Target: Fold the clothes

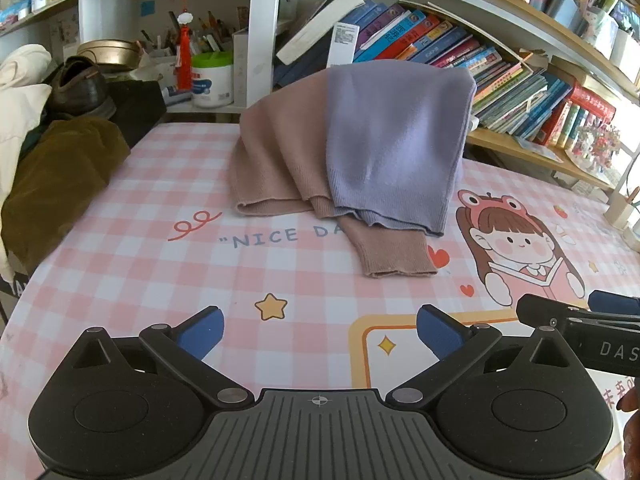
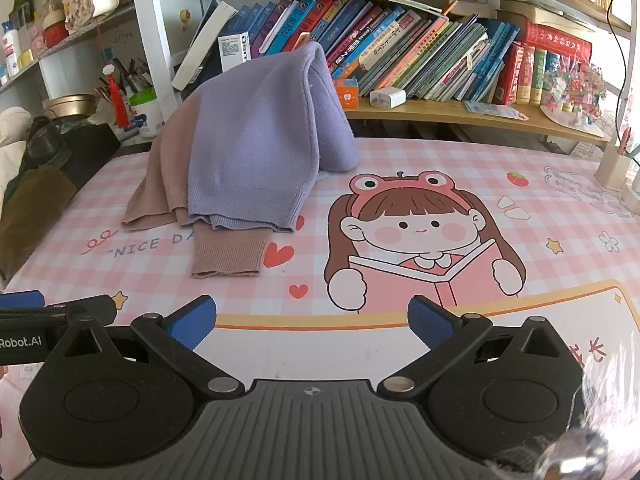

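A knitted sweater, part lilac [image 1: 392, 140] and part dusty pink [image 1: 280, 148], lies heaped at the back of the table, leaning up against the bookshelf. A pink ribbed cuff [image 1: 396, 256] sticks out toward me. In the right wrist view the lilac part [image 2: 248, 148] drapes over the pink part [image 2: 168, 172], with the cuff [image 2: 228, 256] in front. My left gripper [image 1: 320, 332] is open over the checked tablecloth, well short of the sweater. My right gripper [image 2: 312, 324] is open too, nothing between its blue pads. Each gripper shows at the edge of the other's view.
The table wears a pink checked cloth [image 1: 160, 264] with a cartoon girl [image 2: 424, 232]. A brown garment [image 1: 56, 184] and a shoe [image 1: 80, 88] sit at the left edge. Shelves of books [image 2: 400, 48] run behind. A pen cup [image 2: 616, 164] stands at far right.
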The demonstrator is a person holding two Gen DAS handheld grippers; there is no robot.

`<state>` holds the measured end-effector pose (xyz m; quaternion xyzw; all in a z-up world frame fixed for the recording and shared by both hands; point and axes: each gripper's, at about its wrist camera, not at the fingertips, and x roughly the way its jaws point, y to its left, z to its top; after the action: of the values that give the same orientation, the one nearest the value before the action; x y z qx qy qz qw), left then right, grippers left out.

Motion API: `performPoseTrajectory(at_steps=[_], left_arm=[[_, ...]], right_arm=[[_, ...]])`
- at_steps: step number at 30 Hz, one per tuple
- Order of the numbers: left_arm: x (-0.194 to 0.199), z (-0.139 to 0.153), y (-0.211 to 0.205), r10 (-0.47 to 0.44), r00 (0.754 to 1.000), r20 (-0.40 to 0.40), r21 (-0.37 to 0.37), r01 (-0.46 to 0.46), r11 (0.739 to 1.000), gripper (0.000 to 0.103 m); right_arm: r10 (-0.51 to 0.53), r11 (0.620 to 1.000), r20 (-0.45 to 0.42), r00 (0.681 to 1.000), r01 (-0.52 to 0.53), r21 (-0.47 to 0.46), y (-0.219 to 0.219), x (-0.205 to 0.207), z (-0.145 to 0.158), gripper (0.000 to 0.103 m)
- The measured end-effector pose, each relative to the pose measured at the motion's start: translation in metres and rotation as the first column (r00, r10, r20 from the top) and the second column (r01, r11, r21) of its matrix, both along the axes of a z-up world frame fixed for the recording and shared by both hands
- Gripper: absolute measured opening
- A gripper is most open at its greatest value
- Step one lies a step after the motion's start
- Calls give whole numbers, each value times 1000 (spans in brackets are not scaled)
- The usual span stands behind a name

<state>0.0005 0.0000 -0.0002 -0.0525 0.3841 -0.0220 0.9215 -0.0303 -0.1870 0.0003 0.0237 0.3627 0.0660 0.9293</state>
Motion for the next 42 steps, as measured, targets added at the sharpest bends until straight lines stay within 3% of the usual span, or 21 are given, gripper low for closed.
performPoseTrajectory(at_steps=[42], left_arm=[[3, -2, -3, 31, 999, -27, 29, -30, 999, 103]], right_arm=[[8, 1000, -28, 1000, -8, 19, -3, 9, -8, 103]])
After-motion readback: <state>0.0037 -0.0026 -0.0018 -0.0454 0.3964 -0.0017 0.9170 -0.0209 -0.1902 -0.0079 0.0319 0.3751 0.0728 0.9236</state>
